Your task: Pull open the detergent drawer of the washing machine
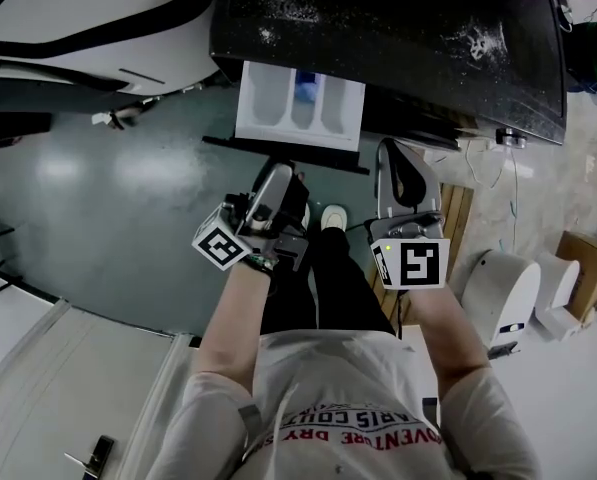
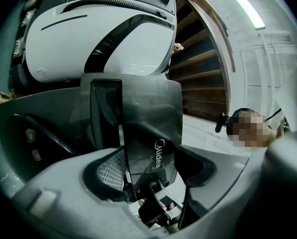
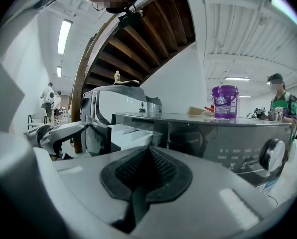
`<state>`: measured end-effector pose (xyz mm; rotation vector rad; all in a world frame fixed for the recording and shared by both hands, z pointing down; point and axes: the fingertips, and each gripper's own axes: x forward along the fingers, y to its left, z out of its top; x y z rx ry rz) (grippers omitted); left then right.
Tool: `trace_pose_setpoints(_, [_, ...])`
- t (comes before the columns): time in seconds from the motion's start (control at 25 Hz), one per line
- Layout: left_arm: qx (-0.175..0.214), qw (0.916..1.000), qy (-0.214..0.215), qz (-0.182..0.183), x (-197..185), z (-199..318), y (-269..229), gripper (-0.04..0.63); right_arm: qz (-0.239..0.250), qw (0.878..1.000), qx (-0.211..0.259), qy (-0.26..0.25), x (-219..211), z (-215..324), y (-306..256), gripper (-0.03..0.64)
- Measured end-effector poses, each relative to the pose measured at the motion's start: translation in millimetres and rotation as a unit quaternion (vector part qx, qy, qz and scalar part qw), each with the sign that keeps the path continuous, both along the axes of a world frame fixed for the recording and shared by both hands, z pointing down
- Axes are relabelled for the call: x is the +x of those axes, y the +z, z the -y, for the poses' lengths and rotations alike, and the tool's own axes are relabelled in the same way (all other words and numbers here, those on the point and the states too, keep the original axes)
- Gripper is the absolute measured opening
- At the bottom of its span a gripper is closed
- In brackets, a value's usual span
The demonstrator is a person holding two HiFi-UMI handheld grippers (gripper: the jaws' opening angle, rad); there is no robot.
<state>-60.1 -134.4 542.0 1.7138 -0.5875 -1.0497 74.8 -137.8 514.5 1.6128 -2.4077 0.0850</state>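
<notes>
Detergent drawer (image 1: 298,103), white plastic with dark glossy front, sits pulled out of black-topped washing machine (image 1: 398,38), left gripper (image 2: 153,171) fingers clamped on its front panel, right gripper (image 3: 147,171) fingers closed empty beside it.

The head view is dim and grey-green, with soft pale pools of reflected light on the glossy floor (image 1: 108,173) and speckled glare on the dark top of the washing machine (image 1: 398,28). Both gripper views bulge strongly towards the rim and fade to black corners. A ceiling tube light (image 2: 246,7) burns out white in the darker left gripper view, a second tube light (image 3: 64,35) does so in the brighter right one, and the nearest foreground is soft, with dull reflections on the glossy detergent drawer (image 2: 148,108).
</notes>
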Motion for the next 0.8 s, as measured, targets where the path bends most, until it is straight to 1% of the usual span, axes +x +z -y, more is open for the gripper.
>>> trace_pose_setpoints(0.08, [0.0,1.0,0.002,0.009,-1,-5,2,0.305,0.003,1.0,-0.002,-0.005,-2,-2,1,0.002])
trace_pose_setpoints(0.32, [0.001,0.9999,-0.002,0.015,-4,-12,2,0.304,0.007,1.0,-0.008,-0.013,-5,-5,2,0.002])
trace_pose_setpoints(0.52, [0.0,0.9999,-0.006,0.013,-5,-19,2,0.302,0.009,1.0,-0.009,-0.021,-5,-5,5,0.002])
trace_pose_setpoints(0.64, [-0.002,0.9999,-0.013,0.003,-6,-26,1,0.304,0.01,1.0,-0.009,-0.027,-6,-7,6,0.002])
trace_pose_setpoints(0.8, [-0.005,0.9996,-0.019,0.018,-9,-38,4,0.304,0.011,0.999,-0.013,-0.04,-8,-11,5,0.002])
